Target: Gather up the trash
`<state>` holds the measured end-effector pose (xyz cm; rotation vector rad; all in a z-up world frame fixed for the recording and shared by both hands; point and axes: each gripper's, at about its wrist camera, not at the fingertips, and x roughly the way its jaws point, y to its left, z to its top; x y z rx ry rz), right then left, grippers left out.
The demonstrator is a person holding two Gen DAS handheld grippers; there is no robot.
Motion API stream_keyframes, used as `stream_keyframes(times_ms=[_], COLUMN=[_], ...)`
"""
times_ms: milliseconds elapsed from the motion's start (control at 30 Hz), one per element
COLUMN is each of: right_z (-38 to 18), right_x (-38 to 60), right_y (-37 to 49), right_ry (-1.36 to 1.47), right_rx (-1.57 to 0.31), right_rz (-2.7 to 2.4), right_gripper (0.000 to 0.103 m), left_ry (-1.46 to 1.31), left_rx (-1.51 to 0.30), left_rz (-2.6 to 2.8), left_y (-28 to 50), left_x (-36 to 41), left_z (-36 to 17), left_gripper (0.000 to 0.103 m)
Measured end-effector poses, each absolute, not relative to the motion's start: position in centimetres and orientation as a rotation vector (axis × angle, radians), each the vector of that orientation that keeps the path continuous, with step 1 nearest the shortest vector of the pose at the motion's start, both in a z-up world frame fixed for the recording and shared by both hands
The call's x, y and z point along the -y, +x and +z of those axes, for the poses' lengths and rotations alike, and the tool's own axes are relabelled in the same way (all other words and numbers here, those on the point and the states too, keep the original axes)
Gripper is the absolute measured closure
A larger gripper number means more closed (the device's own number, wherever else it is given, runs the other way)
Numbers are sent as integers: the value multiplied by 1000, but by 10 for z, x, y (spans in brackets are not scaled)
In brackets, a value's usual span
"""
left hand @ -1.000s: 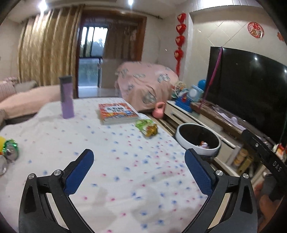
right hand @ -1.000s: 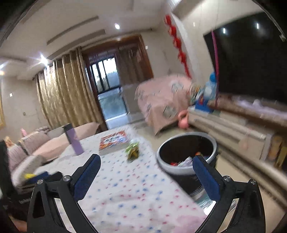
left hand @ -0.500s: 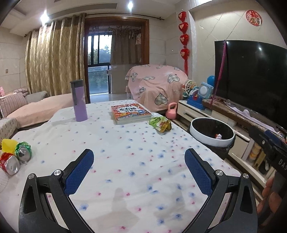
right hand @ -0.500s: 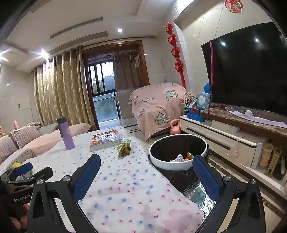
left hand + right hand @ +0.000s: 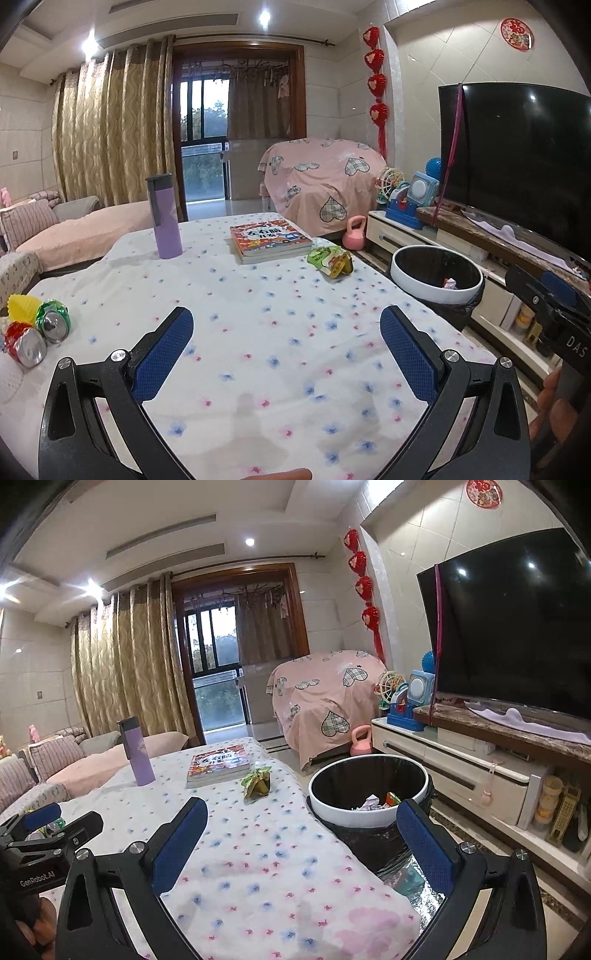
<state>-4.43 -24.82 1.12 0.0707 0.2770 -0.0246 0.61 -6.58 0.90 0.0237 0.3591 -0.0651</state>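
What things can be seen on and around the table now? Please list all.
snack wrapper: 1, green-yellow, table's right edge by the book
crushed cans: 2, red and green, table's left edge
cup: 1, yellow, behind cans
book: 1, red cover, far side
bottle: 1, purple, upright, far left
trash bin: 1, white rim, black liner, floor right of table, some trash inside
kettlebell: 1, pink, floor
left gripper: open, empty
right gripper: open, empty

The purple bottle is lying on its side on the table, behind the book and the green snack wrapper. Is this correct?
Not quite. The purple bottle is standing upright on the table, not lying on its side; the left wrist view shows this clearly. The rest holds: it is farther back than the book and the green snack wrapper.
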Motion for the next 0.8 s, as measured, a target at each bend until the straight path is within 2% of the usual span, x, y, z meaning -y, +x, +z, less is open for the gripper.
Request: stream_keyframes(times_ms=[800], right_z=[11], right_x=[247], right_y=[-45], right_ry=[67], right_rx=[-272], right_rz=[-21], right_gripper=[0], left_ry=[27], left_rx=[-341], left_rz=[-64], left_y=[3], left_x=[67], left_z=[11], left_gripper=[0])
